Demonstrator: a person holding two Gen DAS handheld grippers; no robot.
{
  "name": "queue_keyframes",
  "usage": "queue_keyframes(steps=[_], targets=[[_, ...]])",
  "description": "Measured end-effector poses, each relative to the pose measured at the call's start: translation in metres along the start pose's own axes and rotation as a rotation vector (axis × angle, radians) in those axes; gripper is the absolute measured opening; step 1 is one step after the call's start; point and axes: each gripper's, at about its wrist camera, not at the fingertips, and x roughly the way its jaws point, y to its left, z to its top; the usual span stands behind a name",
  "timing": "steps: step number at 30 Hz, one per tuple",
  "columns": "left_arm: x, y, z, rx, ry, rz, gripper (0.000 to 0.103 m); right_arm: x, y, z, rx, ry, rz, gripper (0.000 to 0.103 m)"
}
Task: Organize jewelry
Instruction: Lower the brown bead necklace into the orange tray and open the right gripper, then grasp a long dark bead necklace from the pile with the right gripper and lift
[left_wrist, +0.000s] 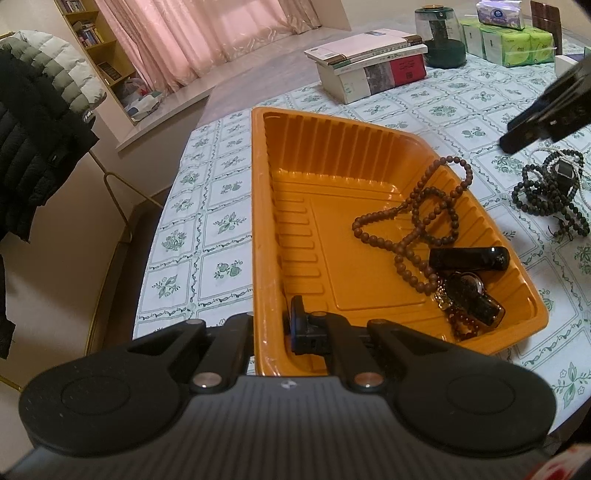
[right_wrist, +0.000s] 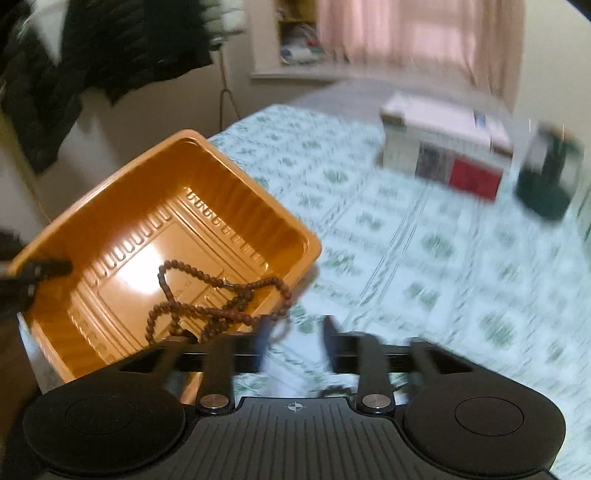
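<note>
An orange plastic tray (left_wrist: 295, 166) lies on the flower-patterned tablecloth. My left gripper (left_wrist: 271, 328) is shut on the tray's near left rim. In the tray lie a brown bead string (left_wrist: 417, 218), which loops over the right rim, a black strap piece (left_wrist: 469, 258) and a watch (left_wrist: 469, 291). Right of the tray, a pile of dark beads (left_wrist: 543, 192) with a square watch rests on the cloth. My right gripper (left_wrist: 509, 134) hangs just above that pile. The blurred right wrist view shows the right gripper (right_wrist: 297, 343) open and empty over the cloth, beside the tray (right_wrist: 122, 206) and brown beads (right_wrist: 207, 310).
A stack of books (left_wrist: 369, 70), a dark green jar (left_wrist: 439, 37) and tissue packs (left_wrist: 509, 40) stand at the table's far side. The table's left edge runs close to the tray. A black padded jacket (left_wrist: 29, 140) hangs on a stand at the left.
</note>
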Motion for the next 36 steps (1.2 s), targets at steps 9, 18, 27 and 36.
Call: queue_keyframes(steps=[9, 18, 27, 36], targets=[[0.002, 0.002, -0.003, -0.009, 0.003, -0.008, 0.003, 0.062, -0.031, 0.012, 0.335, 0.063, 0.111, 0.040], [0.002, 0.002, -0.004, -0.012, 0.001, -0.011, 0.003, 0.046, 0.006, 0.043, 0.102, 0.016, 0.044, 0.007], [0.002, 0.003, -0.004, -0.020, 0.006, -0.011, 0.003, 0.047, 0.045, 0.087, 0.015, -0.087, 0.186, 0.009], [0.003, 0.002, -0.004, -0.022, 0.007, -0.011, 0.003, 0.015, 0.014, 0.055, 0.049, -0.101, 0.060, 0.034]])
